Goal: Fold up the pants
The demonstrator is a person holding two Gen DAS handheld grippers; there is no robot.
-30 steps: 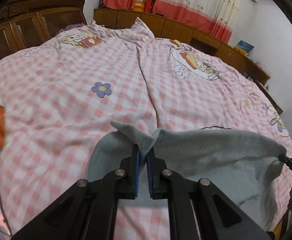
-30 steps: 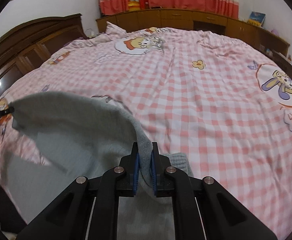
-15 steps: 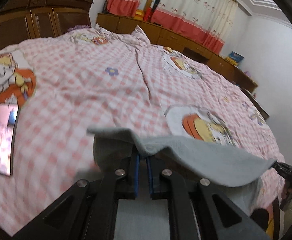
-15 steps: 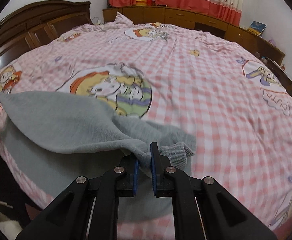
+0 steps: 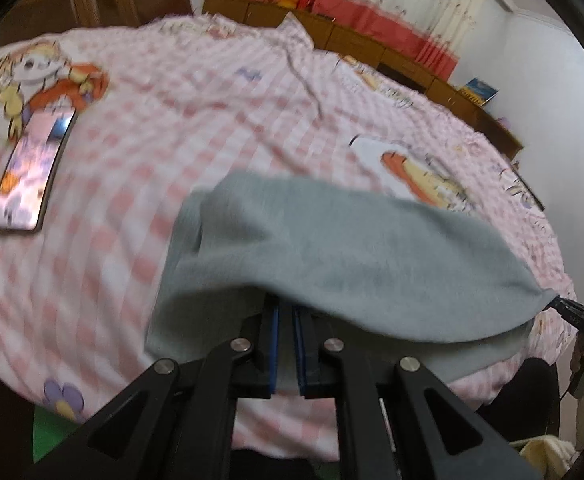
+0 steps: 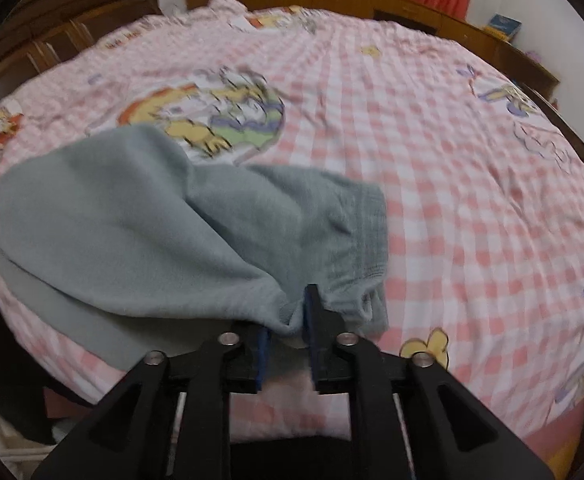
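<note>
- On the near edge of the pink checked bedspread (image 6: 432, 168) lie the grey pants (image 6: 140, 224), doubled over, ribbed cuff to the right.
- The left gripper (image 5: 286, 320) pinches the pants' near edge; cloth drapes over its fingertips.
- The right gripper (image 6: 286, 320) has its jaws parted, cloth bunched between them.
- A phone (image 5: 32, 172) lies well left of the pants.
- Wooden cabinets (image 6: 432, 12) and red curtains (image 5: 372, 40) stand beyond.
</note>
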